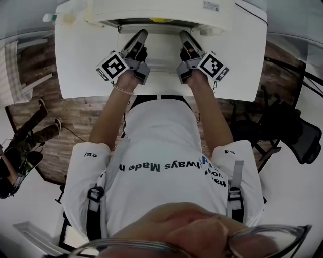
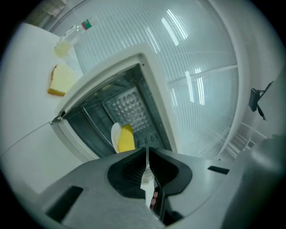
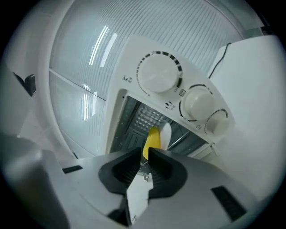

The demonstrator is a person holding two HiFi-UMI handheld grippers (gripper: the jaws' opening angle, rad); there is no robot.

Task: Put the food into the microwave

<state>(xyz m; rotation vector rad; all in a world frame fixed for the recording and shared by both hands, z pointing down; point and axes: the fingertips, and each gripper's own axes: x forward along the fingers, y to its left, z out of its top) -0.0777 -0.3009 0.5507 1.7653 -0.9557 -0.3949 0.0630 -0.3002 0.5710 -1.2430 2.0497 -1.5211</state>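
The white microwave (image 1: 166, 9) stands at the table's far edge with its door (image 1: 160, 50) folded down towards me. Inside the cavity a yellow piece of food (image 2: 126, 138) (image 3: 152, 137) rests on a white plate (image 2: 115, 133) (image 3: 166, 134). From the head view only a sliver of the yellow food (image 1: 160, 20) shows. My left gripper (image 1: 142, 34) (image 2: 147, 154) is shut on the door's thin white edge at its left side. My right gripper (image 1: 184, 35) (image 3: 144, 157) is shut on the same door at its right side.
The microwave carries three white knobs (image 3: 157, 74) beside the cavity. A wedge of yellow-white cake (image 2: 60, 79) and a clear bottle (image 2: 73, 33) lie on the white table (image 1: 81, 65) left of the microwave. A black chair (image 1: 298, 136) stands at the right on the floor.
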